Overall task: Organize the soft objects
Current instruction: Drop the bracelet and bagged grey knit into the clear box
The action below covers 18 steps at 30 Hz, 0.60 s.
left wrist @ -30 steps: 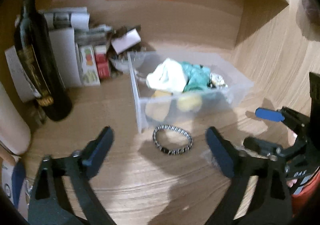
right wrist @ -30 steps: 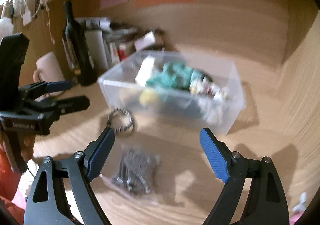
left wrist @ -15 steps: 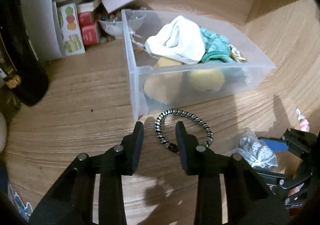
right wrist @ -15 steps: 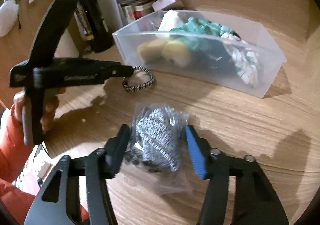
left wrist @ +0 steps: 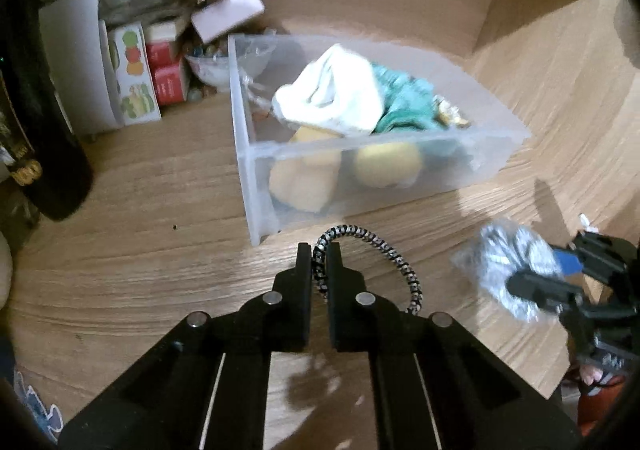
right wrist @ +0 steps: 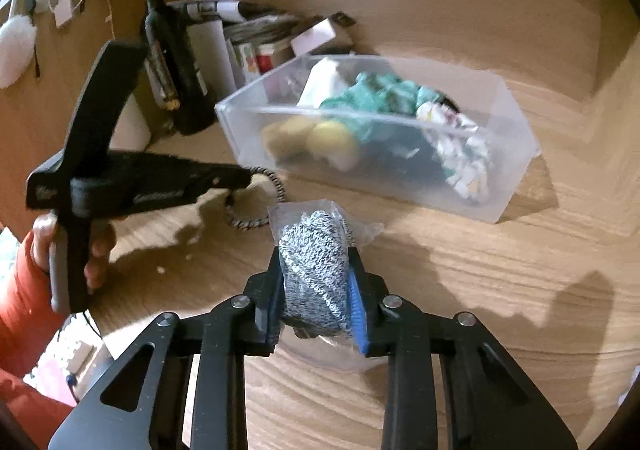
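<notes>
Speckled hair tie [left wrist: 404, 266], bagged grey knit [right wrist: 316, 270], both pinched

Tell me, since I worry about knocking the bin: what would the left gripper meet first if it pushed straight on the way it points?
Probably the near wall of the clear plastic bin, close ahead. The left gripper is clamped on the black-and-white hair tie; depth is uncertain, so the wooden desk might come first.
</notes>
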Each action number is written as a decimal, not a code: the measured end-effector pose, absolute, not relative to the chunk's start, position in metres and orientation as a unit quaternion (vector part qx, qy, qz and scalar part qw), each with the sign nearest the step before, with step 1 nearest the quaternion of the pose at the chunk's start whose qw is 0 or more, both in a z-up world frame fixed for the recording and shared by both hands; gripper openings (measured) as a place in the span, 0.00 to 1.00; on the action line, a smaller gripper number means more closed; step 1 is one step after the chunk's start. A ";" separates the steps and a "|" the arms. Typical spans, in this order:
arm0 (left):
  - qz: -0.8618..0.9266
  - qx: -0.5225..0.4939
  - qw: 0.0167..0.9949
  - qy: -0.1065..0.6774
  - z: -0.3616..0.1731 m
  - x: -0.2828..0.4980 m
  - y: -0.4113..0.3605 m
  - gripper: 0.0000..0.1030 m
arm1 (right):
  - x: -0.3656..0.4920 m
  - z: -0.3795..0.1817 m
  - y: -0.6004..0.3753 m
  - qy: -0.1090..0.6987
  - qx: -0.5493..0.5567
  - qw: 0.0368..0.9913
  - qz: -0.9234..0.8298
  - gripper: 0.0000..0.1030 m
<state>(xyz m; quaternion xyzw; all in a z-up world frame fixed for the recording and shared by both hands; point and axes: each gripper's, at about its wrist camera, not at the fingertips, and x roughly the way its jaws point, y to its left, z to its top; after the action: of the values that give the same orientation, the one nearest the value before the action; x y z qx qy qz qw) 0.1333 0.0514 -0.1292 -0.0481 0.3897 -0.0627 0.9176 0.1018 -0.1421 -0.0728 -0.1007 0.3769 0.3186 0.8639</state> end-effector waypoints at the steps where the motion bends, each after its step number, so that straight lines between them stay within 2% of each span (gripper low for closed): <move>1: -0.064 -0.048 0.921 0.380 -0.124 0.127 0.051 0.05 | 0.103 -0.070 -0.143 0.372 -0.100 0.866 0.317 0.25; 9: -0.057 -0.041 0.949 0.306 -0.081 0.107 0.049 0.05 | 0.112 -0.036 -0.153 0.323 -0.088 0.893 0.301 0.24; 18: -0.035 -0.057 0.964 0.258 -0.050 0.112 0.056 0.05 | 0.123 0.000 -0.157 0.267 -0.075 0.919 0.280 0.25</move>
<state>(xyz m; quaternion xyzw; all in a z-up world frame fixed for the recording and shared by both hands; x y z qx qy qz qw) 0.1116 0.0555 -0.0504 -0.0569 0.2580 -0.0354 0.9638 0.1229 -0.1571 0.0000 -0.0755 0.2673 0.2796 0.9191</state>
